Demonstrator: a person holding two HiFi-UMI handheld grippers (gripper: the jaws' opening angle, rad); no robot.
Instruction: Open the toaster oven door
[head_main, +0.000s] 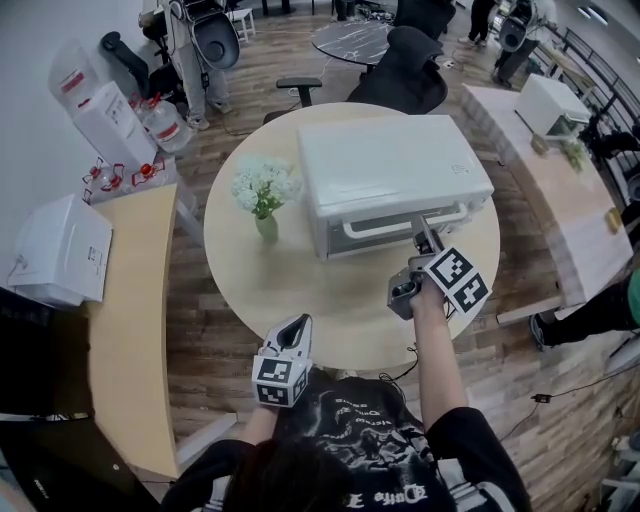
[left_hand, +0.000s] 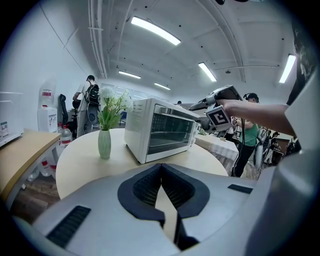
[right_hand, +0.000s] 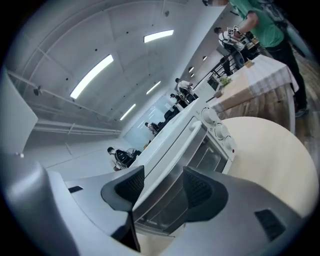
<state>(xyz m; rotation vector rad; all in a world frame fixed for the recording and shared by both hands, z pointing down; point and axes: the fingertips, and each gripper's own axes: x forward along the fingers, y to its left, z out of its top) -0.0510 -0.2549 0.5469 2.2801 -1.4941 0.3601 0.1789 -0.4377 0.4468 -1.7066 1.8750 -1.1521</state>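
while the toaster oven (head_main: 395, 175) sits door-shut on the round worktop (head_main: 330, 300), the right tongs (head_main: 423, 238) stand spread at its front, the door handle (head_main: 400, 222) between the pads, unsqueezed; the left tongs (head_main: 297, 325), clenched on nothing, hover well short of the oven.

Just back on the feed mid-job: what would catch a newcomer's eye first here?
The white toaster oven dominates the middle of the round table, its door closed. At its front, the right hand-held gripper has open jaws astride the door handle. A vase of white flowers stands left of the oven in the head view.
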